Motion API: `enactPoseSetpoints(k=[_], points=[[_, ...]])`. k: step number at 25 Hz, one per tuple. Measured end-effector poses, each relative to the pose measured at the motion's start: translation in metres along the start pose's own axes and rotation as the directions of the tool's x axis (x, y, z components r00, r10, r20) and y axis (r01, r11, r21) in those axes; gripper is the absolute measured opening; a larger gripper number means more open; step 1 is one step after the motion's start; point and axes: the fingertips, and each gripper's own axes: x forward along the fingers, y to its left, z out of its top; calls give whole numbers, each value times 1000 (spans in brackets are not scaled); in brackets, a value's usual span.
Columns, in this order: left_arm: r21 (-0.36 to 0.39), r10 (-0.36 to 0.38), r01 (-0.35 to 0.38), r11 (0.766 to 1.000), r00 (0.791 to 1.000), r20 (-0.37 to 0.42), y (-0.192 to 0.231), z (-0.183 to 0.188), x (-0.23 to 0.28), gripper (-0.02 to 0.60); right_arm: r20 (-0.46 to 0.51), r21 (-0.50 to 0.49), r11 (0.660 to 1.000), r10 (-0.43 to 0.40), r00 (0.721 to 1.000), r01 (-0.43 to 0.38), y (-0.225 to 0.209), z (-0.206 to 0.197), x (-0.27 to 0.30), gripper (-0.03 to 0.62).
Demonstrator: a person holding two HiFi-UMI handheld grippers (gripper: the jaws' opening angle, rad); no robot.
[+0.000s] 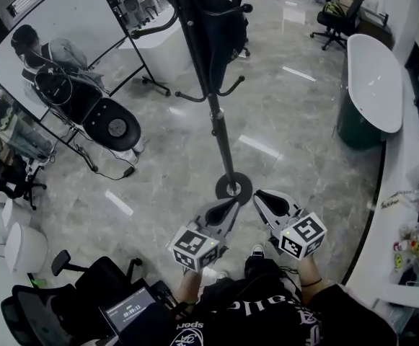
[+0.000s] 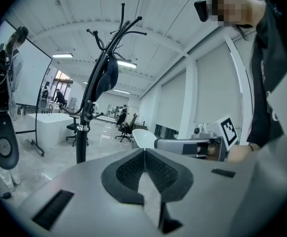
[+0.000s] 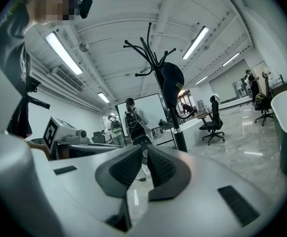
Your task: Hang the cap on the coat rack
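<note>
The black coat rack [image 1: 208, 85] stands on the marble floor in front of me, its round base [image 1: 233, 188] just beyond both grippers. A dark cap [image 1: 223, 16] hangs on an upper hook; it also shows as the cap [image 2: 108, 75] and the cap [image 3: 172, 83] in the gripper views. My left gripper [image 1: 227, 206] [image 2: 144, 153] is shut and empty, its pads meeting at the tip. My right gripper [image 1: 265, 199] [image 3: 144, 149] holds nothing, its pads almost together with only a thin slit. Both are low and well short of the rack.
A wheeled whiteboard [image 1: 65, 20] stands at the left with a person [image 1: 47, 56] and a round black device [image 1: 112, 125] by it. A white oval tub [image 1: 375, 81] is at the right. Office chairs [image 1: 339, 20] stand far back, one chair [image 1: 65, 301] beside me.
</note>
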Motion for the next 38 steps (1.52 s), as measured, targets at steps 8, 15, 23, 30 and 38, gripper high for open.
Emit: enactPoseSetpoints(k=[8, 15, 23, 30, 38], points=[[28, 2, -2, 1000, 1000, -3, 10, -28, -94, 3, 7, 55, 998, 13, 1000, -13, 97, -25, 19, 46], [16, -21, 21, 1000, 1000, -6, 14, -45, -181, 3, 6, 65, 997, -36, 999, 36, 179, -57, 22, 46], [-19, -98, 98, 995, 995, -6, -18, -72, -222, 3, -24, 67, 991, -113, 993, 115, 231, -88, -19, 46], [-20, -159, 160, 987, 987, 13, -56, -72, -226, 3, -35, 44, 990, -136, 990, 137, 246, -93, -50, 46], [-20, -141, 141, 990, 989, 34, -86, -70, -223, 3, -63, 17, 985, -170, 983, 171, 251, -100, -90, 46]])
